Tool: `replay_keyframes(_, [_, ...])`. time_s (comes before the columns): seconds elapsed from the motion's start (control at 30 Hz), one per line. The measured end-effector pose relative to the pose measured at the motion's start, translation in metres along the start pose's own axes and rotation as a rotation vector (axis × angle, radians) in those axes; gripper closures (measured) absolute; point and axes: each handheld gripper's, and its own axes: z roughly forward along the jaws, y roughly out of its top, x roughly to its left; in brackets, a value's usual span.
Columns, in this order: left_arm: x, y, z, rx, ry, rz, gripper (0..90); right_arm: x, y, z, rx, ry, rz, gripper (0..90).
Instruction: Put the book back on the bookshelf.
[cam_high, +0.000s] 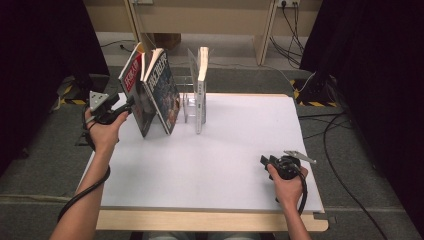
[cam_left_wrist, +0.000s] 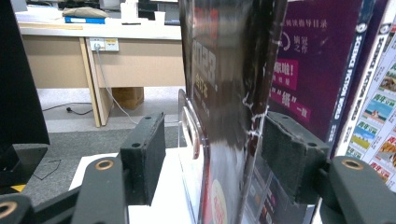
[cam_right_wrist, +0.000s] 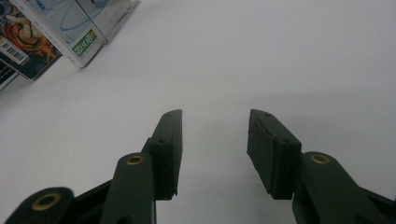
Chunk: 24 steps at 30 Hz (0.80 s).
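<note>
Glossy paper magazine (cam_left_wrist: 229, 93), clear plastic rack (cam_high: 187, 102)

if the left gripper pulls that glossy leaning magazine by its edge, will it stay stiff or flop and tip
The glossy leaning magazine looks thin, so it would probably bend rather than stay stiff. Its shiny cover may slip between the left gripper pads, which stand either side of it, seemingly with a gap. It leans on the purple magazine, so pulling could tip both.

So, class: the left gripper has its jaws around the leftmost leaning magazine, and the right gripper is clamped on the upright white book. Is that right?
Not quite. The right gripper holds nothing: the right gripper view shows its jaws open over the bare white table, apart from the upright white book. The left gripper does have the leftmost leaning magazine between its jaws.
</note>
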Motion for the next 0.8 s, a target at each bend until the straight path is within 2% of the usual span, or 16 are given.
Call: replay_keyframes(0.8, [0.002,-0.013,-0.022,0.028,-0.020,0.013,38.0,0.001,0.000,-0.001,-0.001,0.000,0.000,56.4])
